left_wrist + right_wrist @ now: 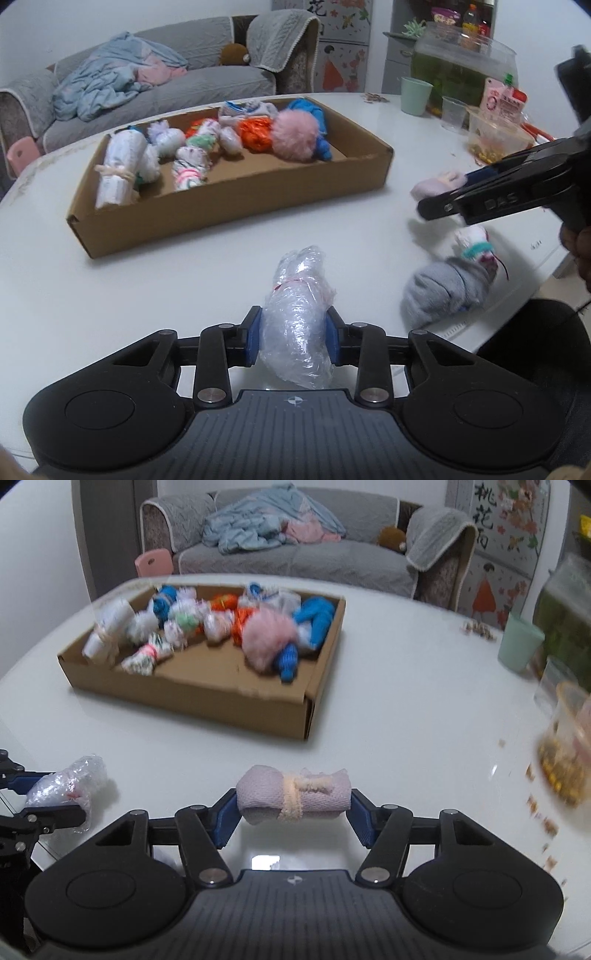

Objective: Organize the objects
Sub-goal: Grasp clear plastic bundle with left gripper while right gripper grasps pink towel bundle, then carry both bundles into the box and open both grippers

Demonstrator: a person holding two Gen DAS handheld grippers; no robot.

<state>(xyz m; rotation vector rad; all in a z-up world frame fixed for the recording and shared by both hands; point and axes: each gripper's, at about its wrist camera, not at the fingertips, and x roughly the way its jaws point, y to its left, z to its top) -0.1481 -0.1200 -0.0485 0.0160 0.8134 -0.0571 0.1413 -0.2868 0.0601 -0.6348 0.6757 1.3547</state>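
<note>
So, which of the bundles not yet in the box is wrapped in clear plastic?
The one shut in the left claw: the crinkled clear plastic bundle. The pink bundle in the right claw and the grey bundle are cloth.

Clear plastic-wrapped bundle (295,325) in left claw (294,341); pink tied cloth roll (293,794) in right claw (293,814).

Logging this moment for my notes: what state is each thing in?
Left gripper: shut on clear plastic bundle.
Right gripper: shut on pink cloth roll, held crosswise.
Cardboard box: open, partly filled with bundles.
Grey sock bundle: loose on the table.
</note>
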